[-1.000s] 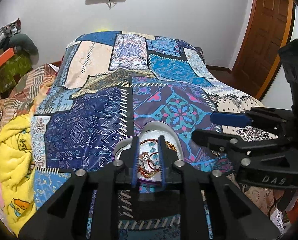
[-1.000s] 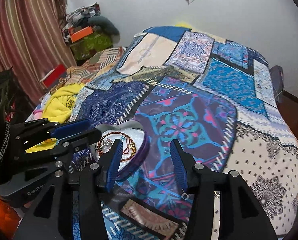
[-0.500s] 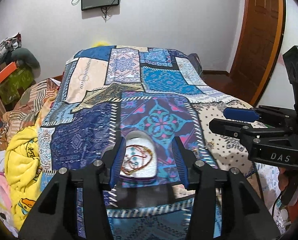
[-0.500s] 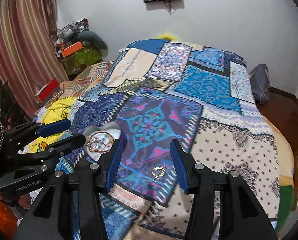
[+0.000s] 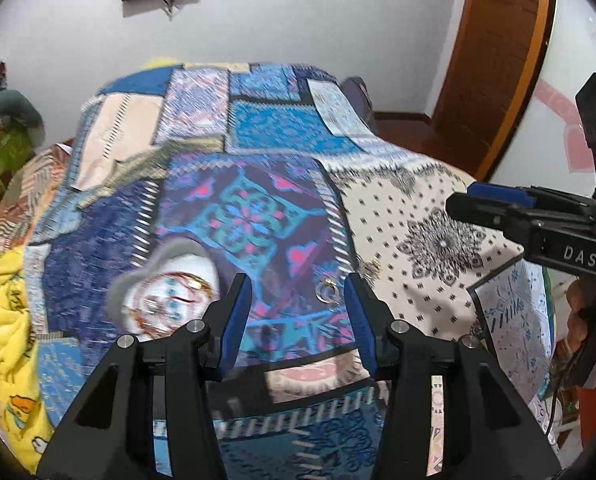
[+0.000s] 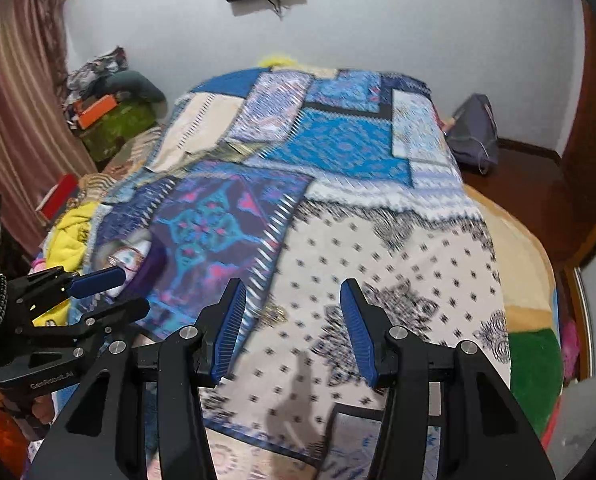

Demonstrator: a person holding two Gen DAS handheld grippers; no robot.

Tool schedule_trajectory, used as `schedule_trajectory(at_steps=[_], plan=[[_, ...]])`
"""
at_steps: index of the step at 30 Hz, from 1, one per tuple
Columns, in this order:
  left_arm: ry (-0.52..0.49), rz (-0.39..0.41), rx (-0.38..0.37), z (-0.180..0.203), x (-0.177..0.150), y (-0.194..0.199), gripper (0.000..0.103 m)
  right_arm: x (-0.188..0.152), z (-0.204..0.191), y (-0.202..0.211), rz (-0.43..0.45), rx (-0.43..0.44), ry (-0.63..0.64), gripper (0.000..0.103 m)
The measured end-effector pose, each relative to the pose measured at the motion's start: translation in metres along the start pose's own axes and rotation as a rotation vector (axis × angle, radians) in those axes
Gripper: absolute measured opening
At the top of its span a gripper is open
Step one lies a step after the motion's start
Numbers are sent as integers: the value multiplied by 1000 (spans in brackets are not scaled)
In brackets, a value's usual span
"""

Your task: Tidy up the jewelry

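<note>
Jewelry (image 5: pixel 170 300) already gathered sits in a white heart-shaped dish (image 5: pixel 138 280), ahead and to the left of the left gripper (image 5: pixel 296 312), so it stays together. The left gripper's jaws stand apart and empty. A loose ring (image 5: pixel 327 294) lies on the patchwork bedspread (image 5: pixel 258 216) just inside its right finger, probably the next pick. Further right, the right gripper (image 6: pixel 290 326) hangs released too, a small gold piece (image 6: pixel 274 312) near its left finger.

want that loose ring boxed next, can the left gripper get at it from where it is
Probably yes. The ring lies bare on the quilt, just ahead of the left gripper, whose jaws stand open with nothing between them. The jewelry box sits off to its left, clear of that path.
</note>
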State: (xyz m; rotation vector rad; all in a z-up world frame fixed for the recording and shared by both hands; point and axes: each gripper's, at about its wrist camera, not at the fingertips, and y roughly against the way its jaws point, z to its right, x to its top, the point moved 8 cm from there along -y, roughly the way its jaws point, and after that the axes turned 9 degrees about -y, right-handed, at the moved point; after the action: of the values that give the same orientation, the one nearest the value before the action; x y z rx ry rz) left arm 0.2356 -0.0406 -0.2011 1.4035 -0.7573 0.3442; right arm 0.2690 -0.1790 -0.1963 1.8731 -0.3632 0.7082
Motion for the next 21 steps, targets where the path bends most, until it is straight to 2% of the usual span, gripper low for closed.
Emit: schedule_trajectory(at_steps=[10,12,14,21], plan=[[-10,-104,-82,23,-24,-52,46,-39,16,-37,-136,-13,45,45],[-18,-122,-97,28,-28,-59,33,-42,15,-40,-148,-5,50,45],[-28,-135,-102,30,-30,-65,27,-43,15,-43,-154,3,56,46],[-9,-138,-109,30,-29,-82,25,-45,8,-59,-205,36,104,45]])
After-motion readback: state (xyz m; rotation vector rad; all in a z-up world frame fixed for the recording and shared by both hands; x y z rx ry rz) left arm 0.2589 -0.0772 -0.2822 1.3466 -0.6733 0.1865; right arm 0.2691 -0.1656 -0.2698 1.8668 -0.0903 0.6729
